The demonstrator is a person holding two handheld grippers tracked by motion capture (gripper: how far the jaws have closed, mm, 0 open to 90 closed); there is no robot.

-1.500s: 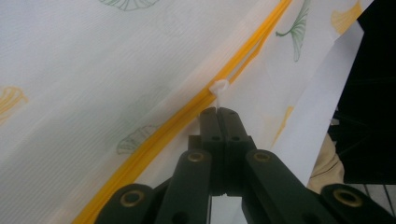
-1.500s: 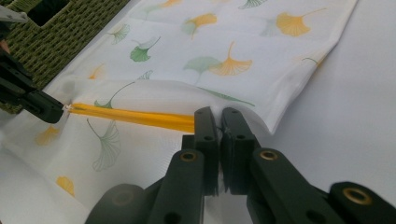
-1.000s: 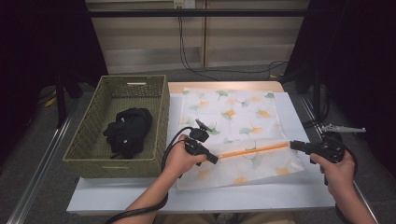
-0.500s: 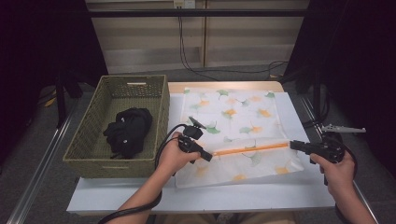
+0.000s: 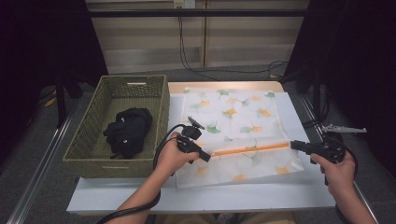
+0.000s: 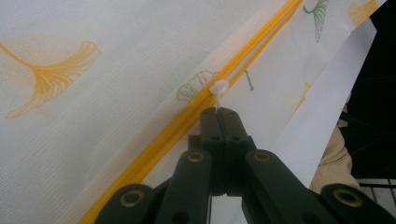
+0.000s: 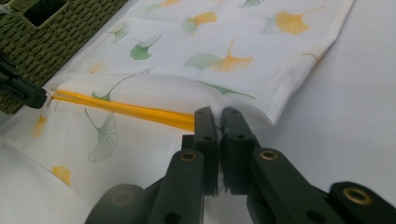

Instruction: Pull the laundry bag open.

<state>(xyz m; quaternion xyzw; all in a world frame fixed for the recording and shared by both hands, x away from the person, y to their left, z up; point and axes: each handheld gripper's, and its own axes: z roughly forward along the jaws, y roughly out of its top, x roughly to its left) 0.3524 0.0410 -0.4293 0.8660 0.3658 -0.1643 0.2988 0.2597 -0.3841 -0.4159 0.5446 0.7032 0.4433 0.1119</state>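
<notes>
Mesh bag (image 5: 233, 126) mid-frame | left hand-held gripper (image 6: 218, 111) clenched on zipper pull (image 6: 219, 87) | right hand-held gripper (image 7: 219, 114) pinching bag's zipper end | zipper (image 5: 250, 149) appears closed; black clothes (image 5: 127, 130) in basket (image 5: 88, 140), unpacked.

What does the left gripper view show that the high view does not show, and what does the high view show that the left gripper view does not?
The left gripper view alone makes out the small white zipper pull, pinched at the tips of the shut left gripper.

The high view alone takes in the woven basket with the black garment in it, the right gripper closed on the far end of the zipper, and both forearms.

Both share the white mesh bag with ginkgo leaf print, its orange zipper and the left gripper.
</notes>
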